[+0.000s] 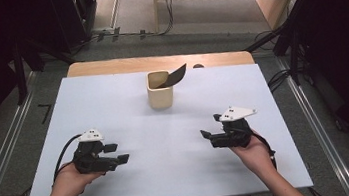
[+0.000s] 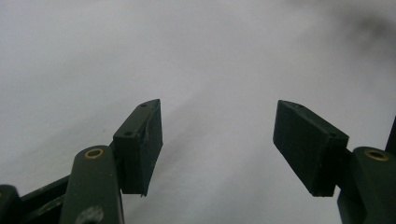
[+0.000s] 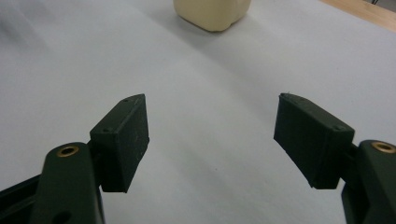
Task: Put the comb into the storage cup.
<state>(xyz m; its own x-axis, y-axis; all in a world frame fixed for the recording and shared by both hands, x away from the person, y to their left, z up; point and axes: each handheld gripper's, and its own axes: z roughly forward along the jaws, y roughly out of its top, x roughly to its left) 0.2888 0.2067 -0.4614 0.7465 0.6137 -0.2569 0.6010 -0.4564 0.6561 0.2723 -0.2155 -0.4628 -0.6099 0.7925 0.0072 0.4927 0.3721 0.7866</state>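
Nearest the high view's camera, our two forearms come in from the bottom edge, each hand holding a black two-jaw gripper low over a white sheet (image 1: 128,108) that covers most of a wooden table (image 1: 108,66).

Our left gripper (image 1: 120,153) sits at the near left of the sheet, its jaws aimed toward the middle. In the left gripper view (image 2: 218,144) its jaws stand wide apart with nothing between them, and bare white sheet lies ahead. It is released and holds nothing.

Our right gripper (image 1: 212,131) sits at the near right, its jaws aimed left toward the middle, with a grey three-cornered plate on top. In the right gripper view (image 3: 211,142) its jaws are also spread wide, with bare sheet showing in the gap. It too is released and grasps nothing.

Our two grippers face each other, well apart, across a bare stretch of sheet.

Farther away, near the far middle of the sheet, stands a cream cup (image 1: 160,95), upright, with squarish rounded walls. A dark flat tool (image 1: 174,76) leans inside it, its wide end sticking up past the rim and tilting to the right. In the right gripper view the cup's base (image 3: 212,13) shows at the top edge, ahead of the jaws and well apart from them.

Grey floor with cables surrounds the table.
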